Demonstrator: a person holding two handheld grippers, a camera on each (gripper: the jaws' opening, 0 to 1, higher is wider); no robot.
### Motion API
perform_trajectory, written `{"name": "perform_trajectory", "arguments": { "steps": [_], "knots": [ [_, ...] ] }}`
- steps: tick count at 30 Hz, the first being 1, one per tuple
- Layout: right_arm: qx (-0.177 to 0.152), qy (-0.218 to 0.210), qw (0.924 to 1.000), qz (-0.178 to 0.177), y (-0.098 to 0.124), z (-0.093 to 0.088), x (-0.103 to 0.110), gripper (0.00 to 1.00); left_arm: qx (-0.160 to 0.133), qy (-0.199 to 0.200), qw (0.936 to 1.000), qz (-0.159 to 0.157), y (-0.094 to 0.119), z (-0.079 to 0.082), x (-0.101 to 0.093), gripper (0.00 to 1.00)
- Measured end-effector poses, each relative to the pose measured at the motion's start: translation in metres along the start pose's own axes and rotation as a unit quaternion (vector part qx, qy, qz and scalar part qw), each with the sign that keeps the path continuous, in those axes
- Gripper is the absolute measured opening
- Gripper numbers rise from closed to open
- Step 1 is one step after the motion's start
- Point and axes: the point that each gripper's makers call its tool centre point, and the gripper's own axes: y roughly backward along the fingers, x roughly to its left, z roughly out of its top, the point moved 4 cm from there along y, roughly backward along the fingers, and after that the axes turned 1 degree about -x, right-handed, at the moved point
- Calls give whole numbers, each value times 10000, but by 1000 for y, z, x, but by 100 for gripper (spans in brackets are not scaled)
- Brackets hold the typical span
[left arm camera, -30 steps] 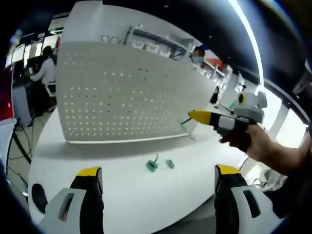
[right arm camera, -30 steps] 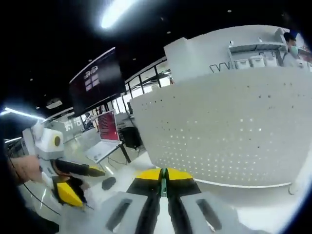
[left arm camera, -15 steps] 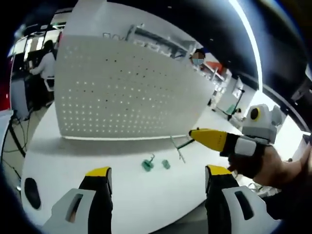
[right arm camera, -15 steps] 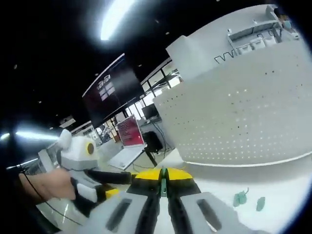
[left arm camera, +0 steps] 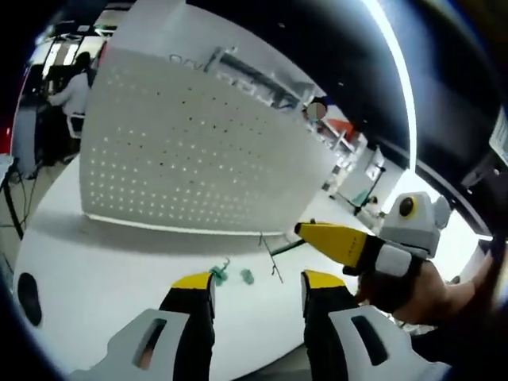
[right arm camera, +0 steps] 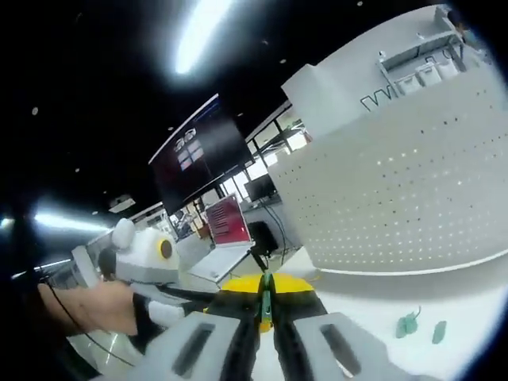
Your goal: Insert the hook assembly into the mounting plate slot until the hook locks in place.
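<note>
a white perforated metal mounting plate [left arm camera: 190, 151] is seen standing upright at the far side of a round white bench [left arm camera: 87, 278], with rows of small holes across its face. in the right gripper view the same plate [right arm camera: 413, 198] rises at the right, and a bare strip of the bench [right arm camera: 468, 302] lies below it.

in the left gripper view the left gripper [left arm camera: 258, 287], yellow-tipped on black and grey, is held low over the bench with its jaws parted by a moderate gap and nothing between them. two small green plastic hook pieces [left arm camera: 230, 276] are seen lying on the bench just beyond the jaw tips, close beside each other and well short of the plate. the same green pieces [right arm camera: 421, 327] are found at the lower right of the right gripper view, resting on the bench in front of the plate.

the right gripper [right arm camera: 266, 295] is shown with its jaws pressed together on a thin green hook assembly [right arm camera: 266, 305], of which only a sliver is seen between the yellow tips. in the left gripper view that gripper [left arm camera: 305, 230] enters from the right, held by a person's hand [left arm camera: 413, 290], and a thin wire part of the hook assembly [left arm camera: 270, 258] is seen hanging from its yellow tip above the bench, apart from the plate.

a dark oval object [left arm camera: 28, 287] lies at the bench's left edge. a person in white [left arm camera: 70, 95] is seen far behind the plate.
</note>
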Motion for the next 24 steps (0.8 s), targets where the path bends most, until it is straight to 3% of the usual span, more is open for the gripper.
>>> {"name": "perform_trajectory", "arguments": {
  "steps": [14, 18, 24],
  "knots": [
    [-64, 6, 10000, 62, -1, -1, 9, 0, -67, 196, 9997, -137, -1, 1, -6, 15],
    [-93, 65, 9999, 88, 0, 0, 10, 0, -95, 397, 9991, -125, 0, 1, -3, 15],
    [-142, 92, 9997, 179, 1, 1, 14, 0, -222, 638, 9974, -263, 3, 4, -5, 7]
  ]
}}
